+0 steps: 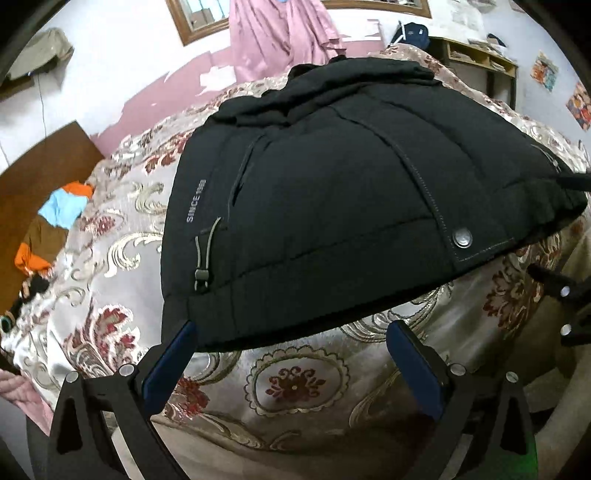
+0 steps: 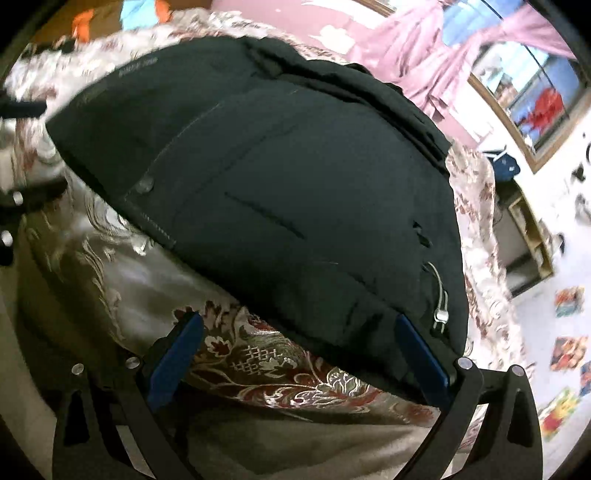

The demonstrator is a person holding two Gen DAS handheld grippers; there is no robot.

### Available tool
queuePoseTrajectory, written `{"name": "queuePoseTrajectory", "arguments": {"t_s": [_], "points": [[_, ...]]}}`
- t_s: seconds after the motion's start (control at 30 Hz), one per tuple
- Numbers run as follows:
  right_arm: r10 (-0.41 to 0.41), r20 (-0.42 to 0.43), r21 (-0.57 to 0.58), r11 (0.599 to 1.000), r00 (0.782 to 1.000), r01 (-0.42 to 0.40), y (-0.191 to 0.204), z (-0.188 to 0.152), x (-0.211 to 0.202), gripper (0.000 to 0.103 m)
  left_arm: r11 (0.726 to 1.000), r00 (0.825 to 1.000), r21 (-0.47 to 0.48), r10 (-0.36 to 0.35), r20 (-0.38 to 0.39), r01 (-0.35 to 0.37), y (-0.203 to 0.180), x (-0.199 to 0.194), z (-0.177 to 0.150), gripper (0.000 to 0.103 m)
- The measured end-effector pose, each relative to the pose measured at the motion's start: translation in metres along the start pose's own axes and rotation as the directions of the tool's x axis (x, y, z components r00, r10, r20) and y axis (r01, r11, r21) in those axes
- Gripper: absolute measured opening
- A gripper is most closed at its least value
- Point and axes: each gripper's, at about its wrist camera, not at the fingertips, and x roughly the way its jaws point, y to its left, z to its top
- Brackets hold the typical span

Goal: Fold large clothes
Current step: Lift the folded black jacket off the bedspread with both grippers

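Observation:
A black padded jacket (image 1: 351, 192) lies folded into a compact block on the patterned bedspread (image 1: 295, 384). It carries grey "SINCE 1998" lettering, a snap button and a drawcord at its hem. My left gripper (image 1: 291, 332) is open, its blue-padded fingers standing at the jacket's near hem, the left pad touching the corner. In the right wrist view the jacket (image 2: 295, 192) fills the middle. My right gripper (image 2: 299, 325) is open at the near hem, its right pad against the corner by the drawcord.
The bedspread (image 2: 280, 369) has red and gold floral patterns. Orange, blue and brown clothes (image 1: 55, 218) lie at the far left. A pink curtain (image 1: 280, 33) hangs behind the bed. A wooden shelf (image 1: 480, 59) stands at the back right.

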Motion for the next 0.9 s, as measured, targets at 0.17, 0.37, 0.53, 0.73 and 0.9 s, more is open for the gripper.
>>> {"name": "queuePoseTrajectory", "arguments": {"t_s": [0.17, 0.37, 0.53, 0.73, 0.9], "points": [[0.004, -0.055, 0.032, 0.999, 0.998, -0.002, -0.002, 0.006, 0.015, 0.101, 0.999, 1.000, -0.030, -0.019, -0.009, 0.019, 0.007, 0.005, 0.000, 0.103], [-0.090, -0.102, 0.036, 0.995, 0.991, 0.094, 0.001, 0.003, 0.029, 0.101, 1.000, 0.999, -0.017, -0.009, -0.036, 0.008, 0.004, 0.015, 0.001, 0.103], [-0.153, -0.110, 0.021, 0.988, 0.982, 0.156, 0.011, 0.004, 0.028, 0.101, 1.000, 0.999, -0.007, -0.003, -0.034, 0.003, 0.001, 0.015, 0.001, 0.103], [-0.157, 0.102, 0.231, 0.964, 0.982, 0.130, -0.022, 0.005, -0.012, 0.101, 1.000, 1.000, 0.008, -0.022, -0.015, 0.022, -0.003, 0.013, 0.002, 0.103], [-0.151, 0.212, 0.303, 0.949, 0.966, 0.081, -0.027, -0.006, -0.033, 0.101, 0.999, 1.000, 0.048, 0.014, 0.027, -0.015, -0.011, 0.006, 0.002, 0.103]]}}
